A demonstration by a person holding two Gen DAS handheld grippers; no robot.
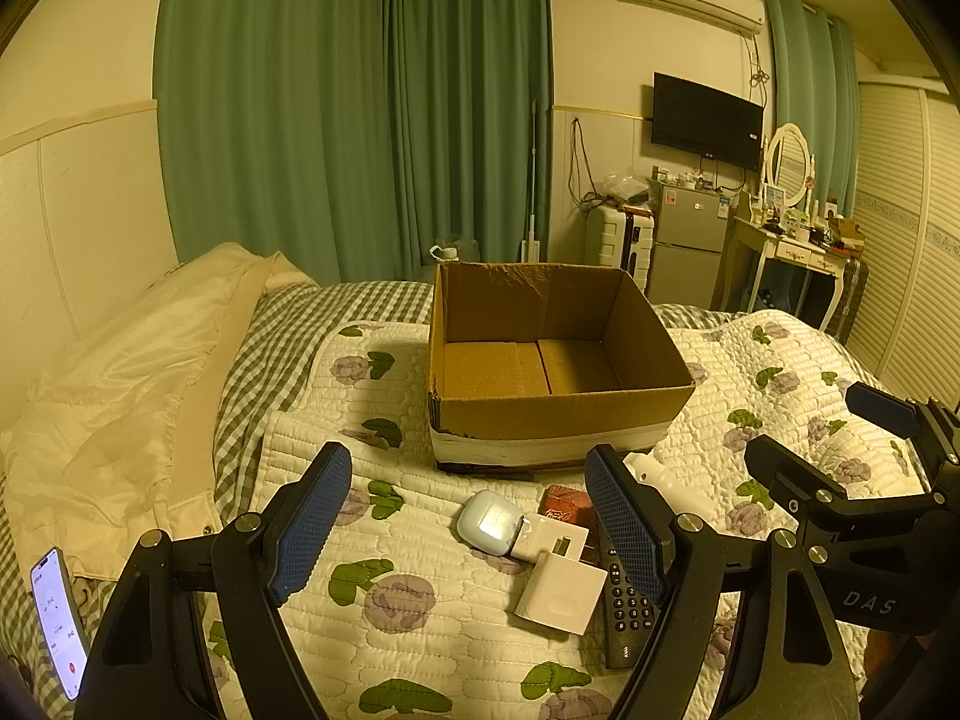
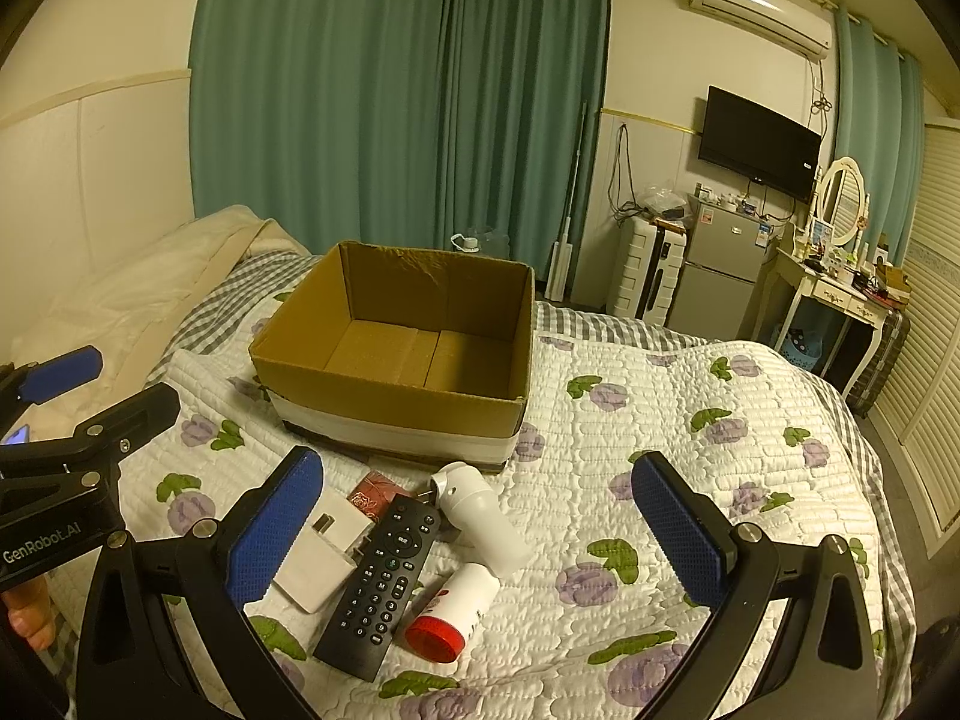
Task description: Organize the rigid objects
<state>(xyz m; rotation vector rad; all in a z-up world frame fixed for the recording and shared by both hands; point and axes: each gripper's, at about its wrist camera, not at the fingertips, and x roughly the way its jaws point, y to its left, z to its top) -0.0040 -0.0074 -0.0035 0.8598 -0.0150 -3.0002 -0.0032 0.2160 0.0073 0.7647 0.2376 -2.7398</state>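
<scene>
On a bed spread with a white quilt (image 2: 630,420) printed with purple flowers, in a bedroom hung with green curtains (image 2: 390,90), an open cardboard box (image 2: 396,360) sits beyond both hand-held grippers, its inside showing only bare brown flaps and its base banded in white. A wall-mounted television (image 2: 759,135), an air conditioner (image 2: 759,6), a small grey fridge (image 2: 720,264) and a white dressing table (image 2: 834,294) with an oval mirror fill the far corner, to the right of the grippers. A cluster of small objects lies on the quilt between the grippers and the box: a black remote control (image 2: 378,582), a white bottle (image 2: 480,510) on its side just right of it, a white tube with a red cap (image 2: 450,618) nearer the right gripper, two white square adapters (image 1: 561,594) stacked loosely, a pale blue earbud case (image 1: 489,522) touching them, and a small red-patterned box (image 1: 564,501) behind. A lit phone (image 1: 57,618) lies on the bedding far left of the left gripper. The left gripper (image 1: 468,540) hovers above the earbud case and adapters, jaws spread wide and holding nothing. The right gripper (image 2: 480,540) hangs over the remote and bottle, its blue-padded fingers (image 2: 681,534) likewise well apart and empty.
</scene>
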